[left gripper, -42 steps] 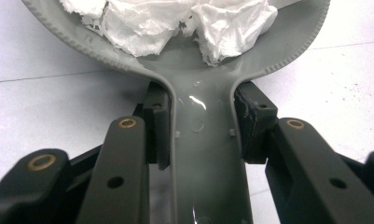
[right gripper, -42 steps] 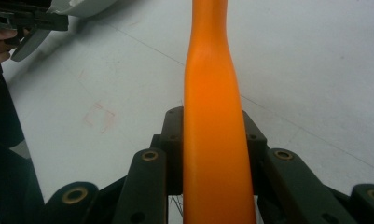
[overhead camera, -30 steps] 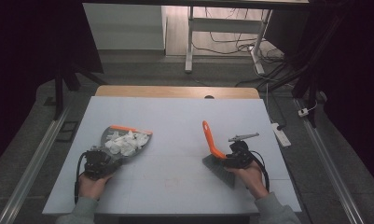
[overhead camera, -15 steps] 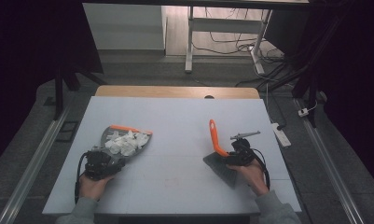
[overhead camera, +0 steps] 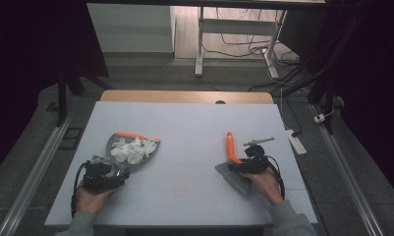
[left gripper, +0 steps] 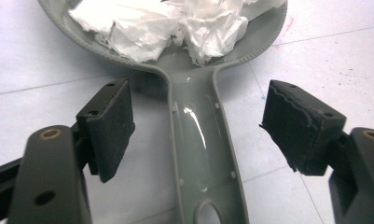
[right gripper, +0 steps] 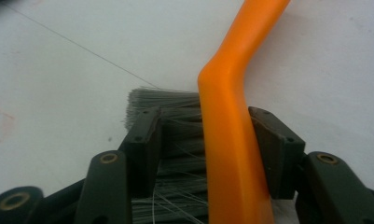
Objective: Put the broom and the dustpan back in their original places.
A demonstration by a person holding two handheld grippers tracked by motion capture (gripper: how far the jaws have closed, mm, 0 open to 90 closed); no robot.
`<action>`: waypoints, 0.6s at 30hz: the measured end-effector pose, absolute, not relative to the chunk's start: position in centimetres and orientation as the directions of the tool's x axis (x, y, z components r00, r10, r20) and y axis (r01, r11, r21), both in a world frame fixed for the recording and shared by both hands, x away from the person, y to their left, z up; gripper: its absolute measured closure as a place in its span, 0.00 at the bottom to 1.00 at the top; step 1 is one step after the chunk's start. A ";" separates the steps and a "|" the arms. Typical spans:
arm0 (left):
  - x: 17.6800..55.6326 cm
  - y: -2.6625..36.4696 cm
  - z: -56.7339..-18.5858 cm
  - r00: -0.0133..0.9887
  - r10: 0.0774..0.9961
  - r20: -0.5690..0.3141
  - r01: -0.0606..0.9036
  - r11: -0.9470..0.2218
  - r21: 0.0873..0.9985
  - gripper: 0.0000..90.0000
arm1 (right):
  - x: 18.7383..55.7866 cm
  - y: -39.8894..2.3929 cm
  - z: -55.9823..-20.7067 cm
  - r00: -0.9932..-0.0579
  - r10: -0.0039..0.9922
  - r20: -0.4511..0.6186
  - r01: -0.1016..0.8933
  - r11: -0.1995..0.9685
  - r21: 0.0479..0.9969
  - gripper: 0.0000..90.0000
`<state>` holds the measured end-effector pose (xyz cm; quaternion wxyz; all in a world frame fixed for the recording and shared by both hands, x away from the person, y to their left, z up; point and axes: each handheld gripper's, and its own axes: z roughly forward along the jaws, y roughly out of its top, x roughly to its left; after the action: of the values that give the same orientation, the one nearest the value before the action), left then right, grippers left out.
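Dustpan [overhead camera: 117, 147]: left of table, light rigid plastic; grip the flat handle [left gripper: 201, 140].
Brush [overhead camera: 232, 160]: right of table, stiff orange handle [right gripper: 231, 140], soft bristles; grip the handle.
Tissue [left gripper: 175, 23]: crumpled, featherlight, piled in the pan.
Left gripper [left gripper: 198, 114]: jaws just opening, handle loose between.
Right gripper [right gripper: 205, 140]: just released, straddling the handle.

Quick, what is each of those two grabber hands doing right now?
Left gripper: just opened, jaws clear of the dustpan handle between them.
Right gripper: just opened, brush lying between its jaws.
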<state>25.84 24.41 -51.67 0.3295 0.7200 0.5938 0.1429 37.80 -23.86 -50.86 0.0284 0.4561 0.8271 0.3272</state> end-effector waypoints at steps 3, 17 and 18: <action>25.5 24.7 -51.3 0.260 0.950 -0.171 0.751 -0.088 0.654 0.27 | 37.9 -23.9 -50.9 -0.571 0.785 0.239 0.739 0.366 0.566 0.48; 24.7 24.9 -50.2 0.363 0.920 -0.147 0.708 -0.170 0.686 0.28 | 36.9 -24.6 -49.5 -0.602 0.772 0.203 0.676 0.357 0.645 0.48; 24.7 24.8 -50.1 0.375 0.915 -0.152 0.705 -0.175 0.687 0.29 | 36.8 -24.7 -49.3 -0.610 0.767 0.198 0.666 0.361 0.653 0.48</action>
<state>24.69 24.78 -50.08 0.3500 0.7517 0.5386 0.1498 36.78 -24.66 -49.34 0.0703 0.4359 0.8220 0.3596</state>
